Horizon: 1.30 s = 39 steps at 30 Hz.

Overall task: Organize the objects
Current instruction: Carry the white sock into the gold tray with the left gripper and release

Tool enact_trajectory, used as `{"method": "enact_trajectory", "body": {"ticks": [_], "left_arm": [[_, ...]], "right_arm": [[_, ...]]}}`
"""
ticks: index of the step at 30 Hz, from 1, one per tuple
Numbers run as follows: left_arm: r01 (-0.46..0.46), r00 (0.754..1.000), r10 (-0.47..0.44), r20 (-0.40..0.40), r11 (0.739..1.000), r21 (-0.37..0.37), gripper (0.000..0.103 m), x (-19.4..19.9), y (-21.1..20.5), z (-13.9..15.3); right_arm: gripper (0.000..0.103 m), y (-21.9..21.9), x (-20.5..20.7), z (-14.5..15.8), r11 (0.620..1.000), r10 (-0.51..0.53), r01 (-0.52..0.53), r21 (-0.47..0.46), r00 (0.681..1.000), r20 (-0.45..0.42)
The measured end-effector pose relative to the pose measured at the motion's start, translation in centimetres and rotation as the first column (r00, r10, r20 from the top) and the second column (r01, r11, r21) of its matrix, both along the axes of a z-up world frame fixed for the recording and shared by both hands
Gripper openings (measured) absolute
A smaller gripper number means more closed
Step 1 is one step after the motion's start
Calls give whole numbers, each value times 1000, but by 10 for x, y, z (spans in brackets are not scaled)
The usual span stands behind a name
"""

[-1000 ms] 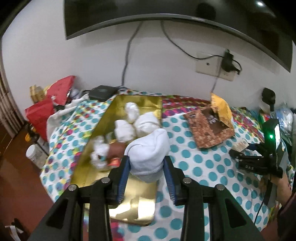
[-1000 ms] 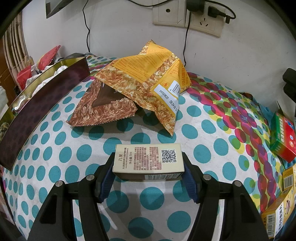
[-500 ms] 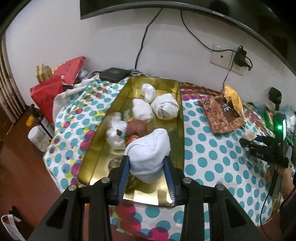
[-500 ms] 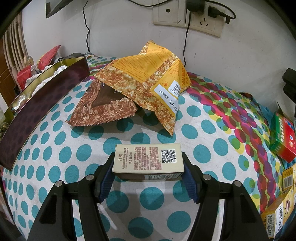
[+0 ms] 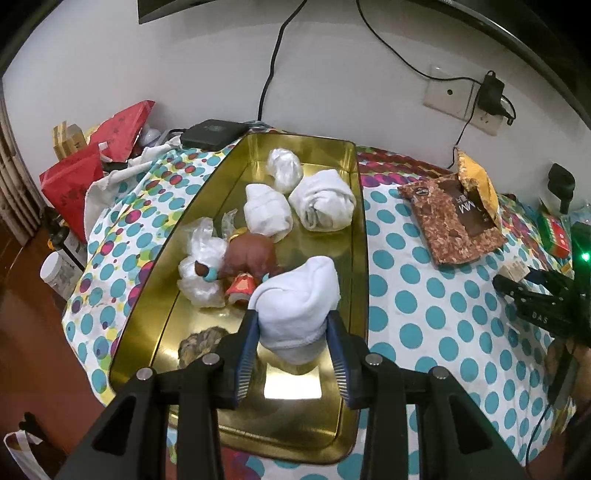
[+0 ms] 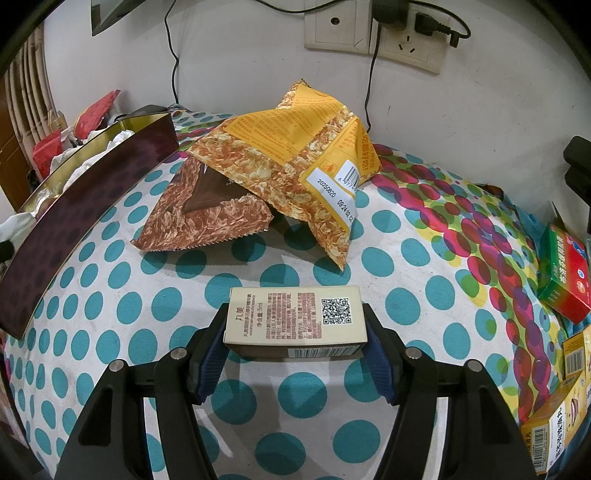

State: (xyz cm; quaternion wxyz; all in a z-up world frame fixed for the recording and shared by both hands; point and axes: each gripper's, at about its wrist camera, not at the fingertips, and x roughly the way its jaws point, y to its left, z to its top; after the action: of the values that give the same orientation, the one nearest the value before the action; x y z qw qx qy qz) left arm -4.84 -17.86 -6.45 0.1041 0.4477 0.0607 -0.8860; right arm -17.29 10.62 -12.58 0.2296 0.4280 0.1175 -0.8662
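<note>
My left gripper is shut on a rolled white sock, held just above the near half of a long gold tin tray. In the tray lie two more white rolls, crumpled plastic wads, a brown toy figure and a dark furry lump. My right gripper is shut on a small cream box with a QR code, held low over the dotted tablecloth. The right gripper also shows at the right edge of the left wrist view.
Two snack bags, brown and orange, lie behind the box. Medicine boxes crowd the right edge. Red bags and a black device sit beyond the tray's left side. Wall sockets with cables are at the back.
The left gripper with the sock has come down and in over the tray, which now shows closer and more from above. The right gripper and its box have not moved.
</note>
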Motion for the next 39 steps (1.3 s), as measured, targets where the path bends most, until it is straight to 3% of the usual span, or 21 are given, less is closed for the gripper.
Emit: {"method": "enact_trajectory", "body": {"ticks": [13,20,30,39], "left_arm": [[-14,1000,13,25,999,44,40,-9,-6,-18],[-7,1000,7,22,1000,5,42,-9,-1,-19],[-26,999,25,-43,1000,-5,55,4,-4,-7],[-20,995,18,-100,999,-25,55,38,-5,6]], "right_arm": [[64,0,-1,0,1000,-3,3,4,1000,-1],[64,1,-2,0,1000,-4,4,6,1000,-1],[63,0,0,1,1000,-9,9,19,1000,-10],[60,-7,6,2,999,1,1,43,999,-36]]}}
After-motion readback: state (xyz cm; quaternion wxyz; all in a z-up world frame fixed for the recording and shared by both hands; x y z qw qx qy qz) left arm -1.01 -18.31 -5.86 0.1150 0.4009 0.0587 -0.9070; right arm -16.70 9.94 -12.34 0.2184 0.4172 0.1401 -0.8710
